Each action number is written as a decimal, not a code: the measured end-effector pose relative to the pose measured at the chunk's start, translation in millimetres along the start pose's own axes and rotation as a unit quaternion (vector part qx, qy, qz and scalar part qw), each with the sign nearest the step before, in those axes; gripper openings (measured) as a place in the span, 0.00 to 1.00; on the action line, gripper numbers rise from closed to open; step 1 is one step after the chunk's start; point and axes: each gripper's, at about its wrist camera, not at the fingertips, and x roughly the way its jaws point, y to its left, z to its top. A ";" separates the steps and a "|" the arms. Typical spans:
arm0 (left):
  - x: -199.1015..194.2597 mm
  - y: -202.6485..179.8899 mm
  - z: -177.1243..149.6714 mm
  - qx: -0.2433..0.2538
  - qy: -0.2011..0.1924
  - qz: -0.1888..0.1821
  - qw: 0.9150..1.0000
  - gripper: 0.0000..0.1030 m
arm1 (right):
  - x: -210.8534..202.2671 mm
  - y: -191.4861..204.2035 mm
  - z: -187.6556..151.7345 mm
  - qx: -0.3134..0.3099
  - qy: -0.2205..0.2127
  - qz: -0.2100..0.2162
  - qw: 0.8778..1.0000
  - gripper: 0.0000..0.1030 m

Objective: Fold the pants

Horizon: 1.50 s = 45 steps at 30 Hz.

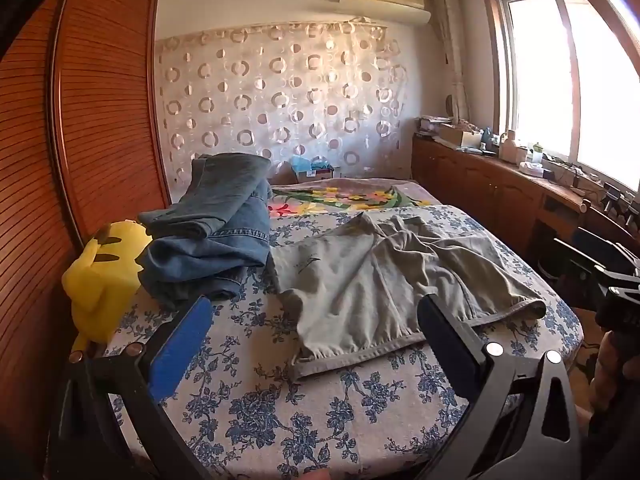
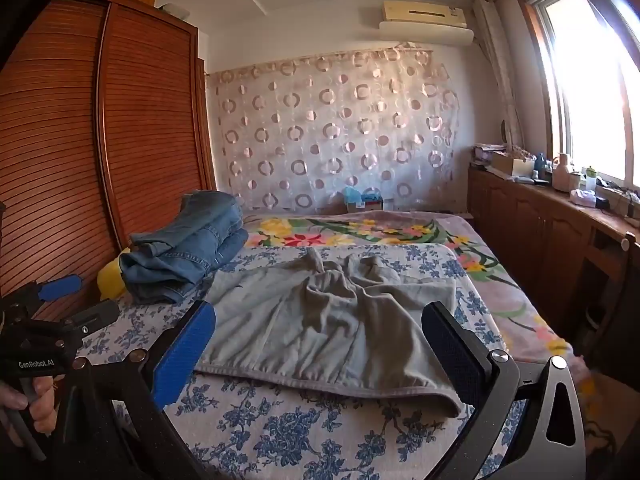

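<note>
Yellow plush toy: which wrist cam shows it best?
Left wrist. The yellow plush toy shows there nearly whole beside the jeans pile. Right wrist shows only a yellow sliver behind the jeans.

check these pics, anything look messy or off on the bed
The grey pants lie rumpled on the blue-flowered sheet, bunched at the far end rather than flat. The jeans sit in a loose, uneven stack beside a yellow plush toy. Nothing looks spilled or damaged.
</note>
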 end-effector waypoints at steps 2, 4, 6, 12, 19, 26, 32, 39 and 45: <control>1.2 0.5 0.3 -0.001 0.006 -0.001 1.000 1.00 | 0.2 -0.3 1.1 0.002 0.003 0.001 1.000 1.00; 1.9 0.1 0.5 0.001 0.006 0.000 1.000 1.00 | -0.9 0.1 1.0 0.004 0.004 0.001 1.000 1.00; 0.0 4.4 -2.3 -0.004 0.002 -0.003 1.000 1.00 | -2.2 1.1 1.1 0.004 0.003 0.001 1.000 1.00; -1.6 5.5 -2.7 -0.005 0.003 0.000 1.000 1.00 | -0.7 -0.9 0.3 0.005 0.004 0.000 1.000 1.00; -0.7 11.7 -2.3 -0.005 0.001 0.000 1.000 1.00 | -1.3 -1.1 0.7 0.005 0.004 -0.001 1.000 1.00; -1.9 5.6 -0.8 -0.005 0.000 0.003 1.000 1.00 | -2.3 0.2 1.3 0.003 0.002 -0.001 1.000 1.00; -2.2 5.8 -0.3 -0.005 0.000 0.004 1.000 1.00 | -2.2 0.3 1.0 0.003 0.003 -0.001 1.000 1.00; -3.1 6.0 0.3 -0.005 -0.001 0.003 1.000 1.00 | -2.3 0.8 0.8 0.003 0.002 -0.001 1.000 1.00; -4.2 5.8 1.1 -0.004 -0.002 0.004 1.000 1.00 | -2.1 0.6 1.0 0.003 0.002 -0.001 1.000 1.00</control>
